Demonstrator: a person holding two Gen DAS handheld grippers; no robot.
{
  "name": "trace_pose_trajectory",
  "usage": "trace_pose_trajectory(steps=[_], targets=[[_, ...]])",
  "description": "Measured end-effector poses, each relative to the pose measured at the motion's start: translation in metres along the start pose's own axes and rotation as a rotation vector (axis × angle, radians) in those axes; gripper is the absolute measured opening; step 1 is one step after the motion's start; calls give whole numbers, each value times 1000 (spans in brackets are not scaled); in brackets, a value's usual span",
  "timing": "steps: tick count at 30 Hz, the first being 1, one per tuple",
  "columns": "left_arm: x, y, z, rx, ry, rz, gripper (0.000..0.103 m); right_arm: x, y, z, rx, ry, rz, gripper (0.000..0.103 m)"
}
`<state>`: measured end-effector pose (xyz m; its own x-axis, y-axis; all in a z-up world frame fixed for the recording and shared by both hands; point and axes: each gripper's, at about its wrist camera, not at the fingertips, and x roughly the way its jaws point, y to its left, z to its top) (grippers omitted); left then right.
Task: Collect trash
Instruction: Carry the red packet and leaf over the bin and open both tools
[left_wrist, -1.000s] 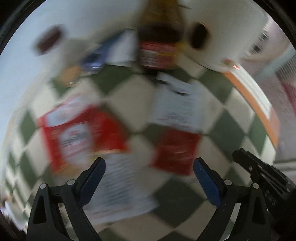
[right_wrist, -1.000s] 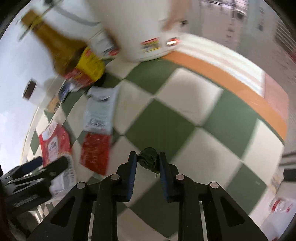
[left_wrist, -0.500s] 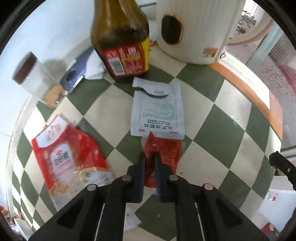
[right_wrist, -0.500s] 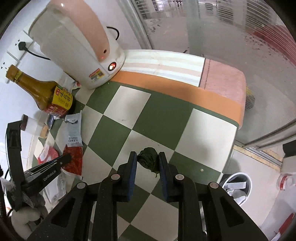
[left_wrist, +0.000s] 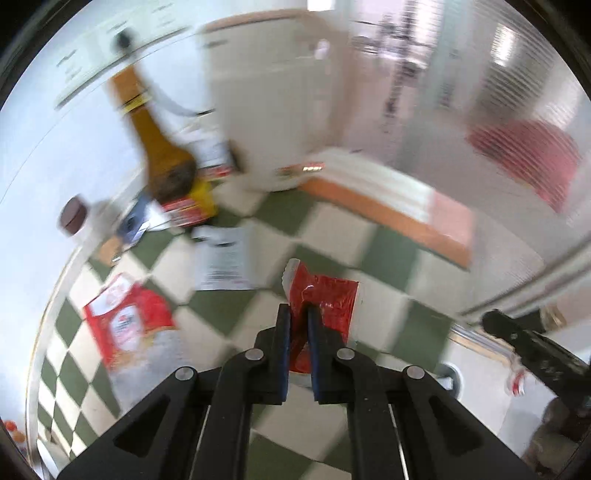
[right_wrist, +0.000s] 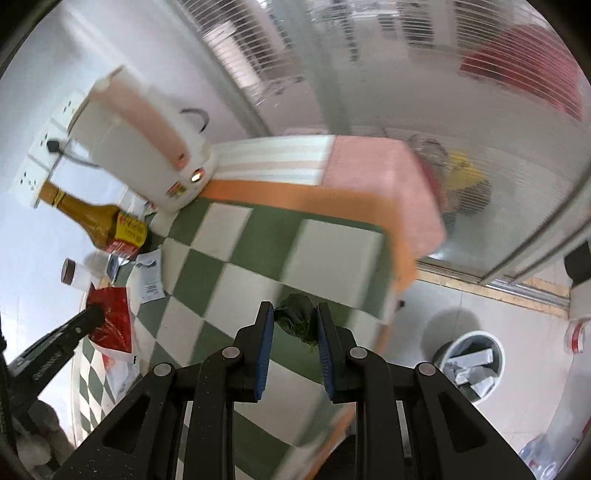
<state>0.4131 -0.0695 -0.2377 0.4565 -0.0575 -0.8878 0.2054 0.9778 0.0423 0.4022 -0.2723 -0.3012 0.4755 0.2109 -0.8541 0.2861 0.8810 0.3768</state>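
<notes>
My left gripper (left_wrist: 298, 325) is shut on a red foil wrapper (left_wrist: 328, 299) and holds it lifted above the green and white checked table (left_wrist: 391, 269). The wrapper also shows at the left of the right wrist view (right_wrist: 112, 317). My right gripper (right_wrist: 294, 325) is shut on a dark green leafy scrap (right_wrist: 297, 319) near the table's right edge. A white trash bin (right_wrist: 471, 363) with papers inside stands on the floor at lower right. A white printed sachet (left_wrist: 225, 262) and a red and white bag (left_wrist: 127, 325) lie on the table.
A brown sauce bottle (right_wrist: 96, 221), a white and pink kettle (right_wrist: 147, 147) and a small brown-capped jar (right_wrist: 75, 275) stand along the wall. An orange and pink cloth (right_wrist: 369, 177) covers the table's far end. A glass door (right_wrist: 443, 92) is behind.
My left gripper closed on the red wrapper and lifted it off the table, swinging right. My right gripper carried the green scrap up and right, closer to the trash bin.
</notes>
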Motion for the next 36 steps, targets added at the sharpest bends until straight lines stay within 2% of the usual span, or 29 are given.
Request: trace_pose_trajectory(steps=[3,7,12,15,16,20,25,31,34,36], targets=[[-4,-58,-7,85,3,-60,6,-23,-47,-14,62,-25,-22,24],[6,-138,-25,206,43,-132,6,-54,-132,-46,183,-45,-72,24],[45,-245,-69,326,160,-237,6,-70,-239,-97,338,-34,-150,24],[89,-308,-104,384,255,-280,6,-59,-311,-136,449,3,-183,24],[110,-330,-119,399,295,-295,6,-48,-340,-153,490,23,-193,24],[199,-396,-174,427,426,-312,6,7,-418,-196,581,83,-197,24],[312,-442,-232,442,539,-297,6,114,-502,-244,625,160,-181,24],[414,-471,-286,459,613,-237,6,223,-553,-276,606,228,-174,24],[434,-470,-300,475,631,-225,6,252,-569,-288,607,252,-169,24],[440,-470,-305,476,641,-217,10,262,-574,-295,609,268,-160,25]])
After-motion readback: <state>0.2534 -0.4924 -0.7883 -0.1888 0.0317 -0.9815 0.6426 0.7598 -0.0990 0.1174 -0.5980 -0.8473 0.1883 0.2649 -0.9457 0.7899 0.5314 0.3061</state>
